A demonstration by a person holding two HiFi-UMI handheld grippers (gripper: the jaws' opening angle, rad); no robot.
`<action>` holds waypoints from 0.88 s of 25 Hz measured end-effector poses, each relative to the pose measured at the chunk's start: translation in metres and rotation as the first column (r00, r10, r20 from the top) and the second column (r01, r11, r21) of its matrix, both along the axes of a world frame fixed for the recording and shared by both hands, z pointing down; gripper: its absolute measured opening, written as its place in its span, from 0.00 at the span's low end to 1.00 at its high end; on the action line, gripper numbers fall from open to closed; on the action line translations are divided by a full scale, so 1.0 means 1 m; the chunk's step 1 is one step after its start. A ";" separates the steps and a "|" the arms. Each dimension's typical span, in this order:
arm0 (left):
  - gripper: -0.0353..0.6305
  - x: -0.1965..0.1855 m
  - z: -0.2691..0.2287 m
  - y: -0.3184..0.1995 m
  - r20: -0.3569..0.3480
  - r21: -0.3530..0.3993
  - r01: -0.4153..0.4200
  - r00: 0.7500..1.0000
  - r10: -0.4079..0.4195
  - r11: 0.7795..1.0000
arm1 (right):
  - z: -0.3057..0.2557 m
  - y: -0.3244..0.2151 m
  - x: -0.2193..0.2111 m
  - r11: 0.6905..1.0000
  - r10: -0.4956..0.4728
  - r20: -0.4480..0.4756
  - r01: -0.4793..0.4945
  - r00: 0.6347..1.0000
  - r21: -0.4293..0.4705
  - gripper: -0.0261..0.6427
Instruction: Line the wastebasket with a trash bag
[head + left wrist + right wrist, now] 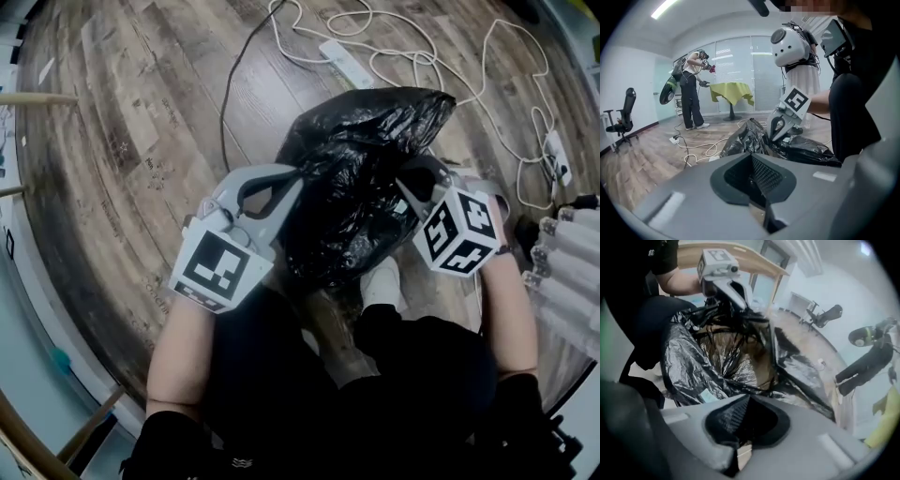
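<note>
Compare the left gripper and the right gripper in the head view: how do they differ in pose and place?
The left gripper lies flatter, at the left edge of the trash bag; the right gripper tips more steeply down, at its right edge. Both have their jaws shut on the bag.

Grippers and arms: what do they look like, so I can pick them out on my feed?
They match. The left gripper and right gripper have pale grey, wedge-shaped bodies with a teardrop cut-out, tapering to narrow fingers. Each carries a white cube with black square markers on its faces. The person wears black short sleeves.
</note>
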State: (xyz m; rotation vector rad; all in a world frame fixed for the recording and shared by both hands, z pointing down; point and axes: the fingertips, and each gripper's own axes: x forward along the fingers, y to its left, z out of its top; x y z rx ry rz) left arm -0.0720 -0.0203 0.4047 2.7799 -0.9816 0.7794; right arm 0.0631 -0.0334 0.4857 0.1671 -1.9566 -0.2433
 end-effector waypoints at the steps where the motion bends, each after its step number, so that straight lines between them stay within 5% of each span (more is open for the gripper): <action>1: 0.06 -0.003 0.002 -0.001 -0.004 -0.006 0.008 1.000 -0.008 1.000 | -0.011 -0.001 -0.003 1.000 0.005 0.061 -0.006 0.998 0.017 0.04; 5: 0.06 -0.011 0.012 -0.004 -0.006 -0.024 0.031 0.999 -0.032 0.999 | -0.052 -0.001 0.000 0.998 0.052 0.292 -0.056 0.955 0.004 0.04; 10: 0.06 -0.019 0.020 -0.014 0.000 -0.034 0.064 0.998 -0.064 0.997 | -0.067 0.003 0.028 0.973 0.224 0.496 -0.165 0.839 -0.159 0.04; 17: 0.06 0.003 0.011 -0.020 -0.036 -0.017 0.043 0.998 -0.044 0.999 | -0.091 0.010 0.008 0.975 0.174 0.464 -0.085 0.869 -0.206 0.11; 22: 0.06 0.018 0.014 -0.018 -0.045 -0.019 0.037 0.998 -0.038 0.999 | -0.073 0.020 -0.056 0.976 0.023 0.335 0.052 0.942 -0.214 0.11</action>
